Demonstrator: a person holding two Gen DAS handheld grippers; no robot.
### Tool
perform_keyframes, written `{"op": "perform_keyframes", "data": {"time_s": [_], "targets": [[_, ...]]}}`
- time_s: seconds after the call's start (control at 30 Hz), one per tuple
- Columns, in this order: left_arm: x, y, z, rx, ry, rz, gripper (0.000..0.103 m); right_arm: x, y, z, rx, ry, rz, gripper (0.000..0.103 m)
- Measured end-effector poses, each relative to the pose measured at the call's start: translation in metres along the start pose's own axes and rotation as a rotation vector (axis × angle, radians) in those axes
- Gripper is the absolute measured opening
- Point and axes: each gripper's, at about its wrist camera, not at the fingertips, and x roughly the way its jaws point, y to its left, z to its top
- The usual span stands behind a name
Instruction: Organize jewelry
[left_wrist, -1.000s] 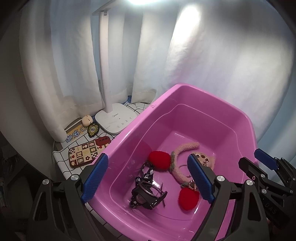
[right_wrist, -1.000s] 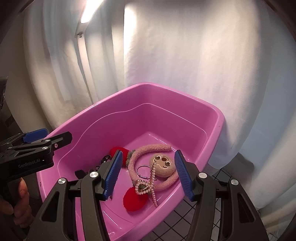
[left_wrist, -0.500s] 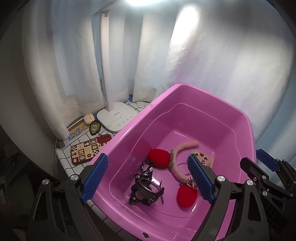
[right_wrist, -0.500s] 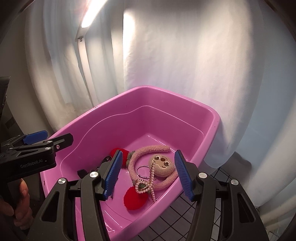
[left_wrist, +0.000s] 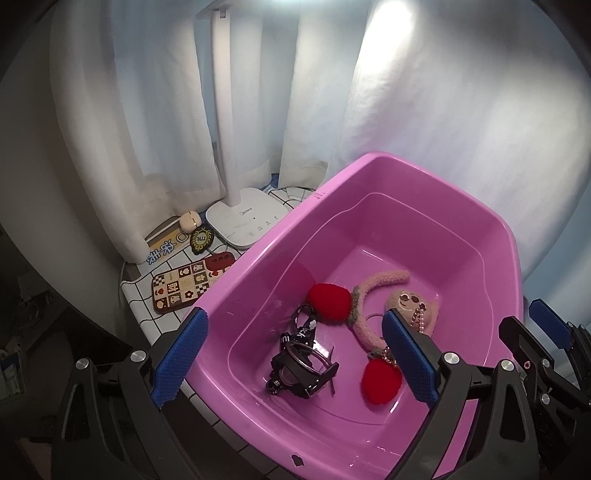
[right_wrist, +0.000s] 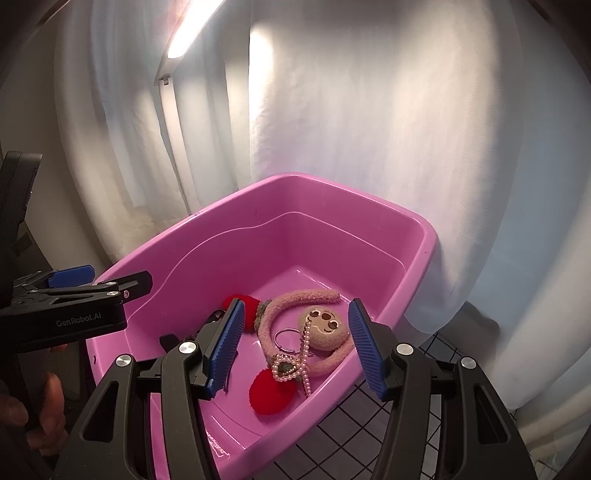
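A pink tub (left_wrist: 373, 162) (right_wrist: 295, 181) holds a pink plush sloth charm (left_wrist: 410, 304) (right_wrist: 325, 325), a pearl chain with a heart (right_wrist: 291, 363), two red pom-poms (left_wrist: 328, 301) (right_wrist: 271, 393) and a black strap with a ring clip (left_wrist: 299, 365). My left gripper (left_wrist: 295, 358) hovers above the black clip; its jaws are opening and nothing is between the pads. My right gripper (right_wrist: 295, 347) hangs open over the sloth and pearls, touching nothing. Each gripper shows at the edge of the other's view: the right gripper (left_wrist: 528, 326) and the left gripper (right_wrist: 110, 278).
A white lamp base (left_wrist: 247, 221), a patterned flat case (left_wrist: 184, 288), a dark badge (left_wrist: 201, 240) and a small cream case (left_wrist: 190, 220) lie on the checked cloth (left_wrist: 140, 291) left of the tub. White curtains hang close behind. A person's hand (right_wrist: 40, 406) grips the left handle.
The left gripper's jaws have spread slightly wider, and its view has tipped a little, so the tub sits lower in frame. The right gripper has stayed the same width.
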Motion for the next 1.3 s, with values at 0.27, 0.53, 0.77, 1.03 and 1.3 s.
{"op": "perform_keyframes", "data": {"time_s": [0.27, 0.53, 0.77, 1.03, 1.3], "targets": [[-0.002, -0.004, -0.003, 0.032, 0.007, 0.032, 0.094, -0.004, 0.003, -0.002, 0.001, -0.003, 0.001, 0.056], [-0.005, -0.005, -0.006, 0.040, 0.011, 0.027, 0.094, -0.006, 0.004, -0.003, 0.000, -0.007, 0.001, 0.056], [-0.008, -0.005, -0.010, 0.039, 0.016, 0.027, 0.094, -0.007, 0.005, -0.004, -0.003, -0.008, 0.002, 0.056], [-0.010, -0.002, -0.012, 0.033, 0.024, 0.023, 0.095, -0.013, 0.007, -0.005, -0.006, -0.012, -0.001, 0.056], [-0.012, 0.000, -0.012, 0.031, 0.021, 0.019, 0.095, -0.018, 0.009, -0.005, -0.010, -0.017, -0.004, 0.056]]}}
